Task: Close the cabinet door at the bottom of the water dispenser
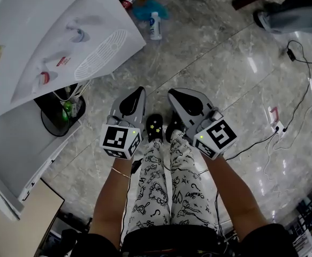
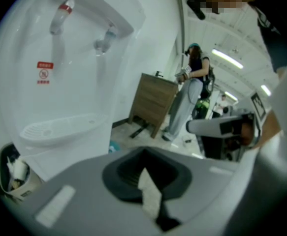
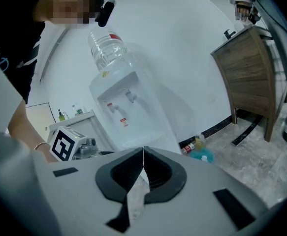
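The white water dispenser [image 1: 48,47] fills the upper left of the head view, with its two taps and drip tray [image 1: 99,55] facing me. Below it a grey panel with a white edge [image 1: 22,149] juts out toward the lower left; it looks like the open cabinet door. My left gripper [image 1: 139,91] and right gripper [image 1: 172,93] hang side by side above my shoes, to the right of the dispenser and touching nothing. Both are shut and empty. The dispenser [image 2: 69,73] shows close in the left gripper view, and with its bottle [image 3: 118,102] in the right gripper view.
A black bin [image 1: 59,114] with rubbish stands against the dispenser's base. Bottles [image 1: 154,25] and a blue cloth lie on the floor behind it. Cables and a power strip [image 1: 278,126] trail at right. A wooden cabinet [image 2: 153,100] and a standing person [image 2: 190,97] are farther off.
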{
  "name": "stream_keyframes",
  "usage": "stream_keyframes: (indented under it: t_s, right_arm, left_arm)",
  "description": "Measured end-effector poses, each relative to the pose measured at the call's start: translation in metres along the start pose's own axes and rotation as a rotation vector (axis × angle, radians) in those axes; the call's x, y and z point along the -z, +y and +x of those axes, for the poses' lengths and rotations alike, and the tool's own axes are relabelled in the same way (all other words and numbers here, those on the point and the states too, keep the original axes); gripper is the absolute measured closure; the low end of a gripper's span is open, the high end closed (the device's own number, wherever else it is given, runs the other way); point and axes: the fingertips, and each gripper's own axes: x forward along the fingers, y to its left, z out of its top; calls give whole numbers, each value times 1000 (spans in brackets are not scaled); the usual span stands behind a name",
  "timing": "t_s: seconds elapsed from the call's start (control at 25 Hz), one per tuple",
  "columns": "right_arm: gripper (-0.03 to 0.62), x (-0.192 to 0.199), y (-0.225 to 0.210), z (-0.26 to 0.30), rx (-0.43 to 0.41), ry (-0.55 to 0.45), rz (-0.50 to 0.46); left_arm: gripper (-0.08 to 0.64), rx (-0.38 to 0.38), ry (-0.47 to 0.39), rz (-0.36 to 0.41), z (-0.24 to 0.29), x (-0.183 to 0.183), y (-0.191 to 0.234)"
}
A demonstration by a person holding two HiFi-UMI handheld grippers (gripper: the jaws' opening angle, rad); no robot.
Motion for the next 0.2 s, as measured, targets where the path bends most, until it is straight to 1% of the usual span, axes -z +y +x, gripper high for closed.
stream_keyframes:
  t_s: [0.2]
  right_arm:
    - [577, -1, -2, 1, -5, 2, 1]
  left_arm:
    - [561, -4, -4, -12, 3, -1, 0]
